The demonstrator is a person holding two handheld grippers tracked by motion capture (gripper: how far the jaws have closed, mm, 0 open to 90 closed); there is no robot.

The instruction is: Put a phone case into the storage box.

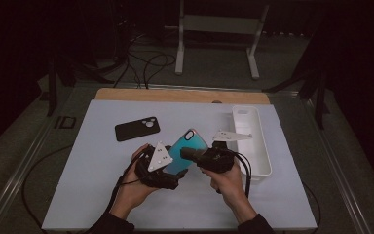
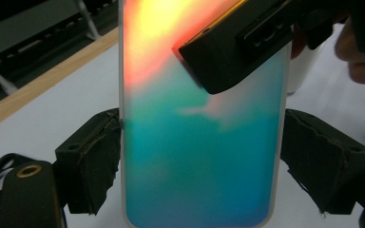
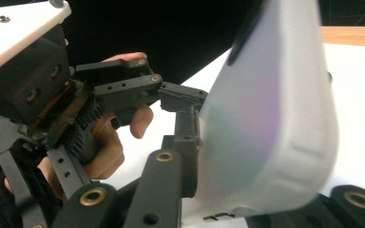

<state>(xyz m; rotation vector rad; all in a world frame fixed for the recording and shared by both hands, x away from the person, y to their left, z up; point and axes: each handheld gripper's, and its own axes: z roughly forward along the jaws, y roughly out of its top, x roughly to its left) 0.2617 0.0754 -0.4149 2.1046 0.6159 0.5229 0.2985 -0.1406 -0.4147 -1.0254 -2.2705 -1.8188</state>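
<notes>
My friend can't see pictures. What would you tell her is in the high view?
Two hands hold a teal phone up over a white table, the left gripper clamping its sides and the right gripper pinching it. A black phone case lies behind them, and a long white tray sits to the right.

black phone case (image 1: 137,128), white tray (image 1: 258,161), table (image 1: 102,195)

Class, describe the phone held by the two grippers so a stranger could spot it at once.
Start at the white table, near its middle, left of the white tray. The phone is held above it between both grippers. Its teal-and-orange colouring sets it apart from the black case lying flat.
</notes>
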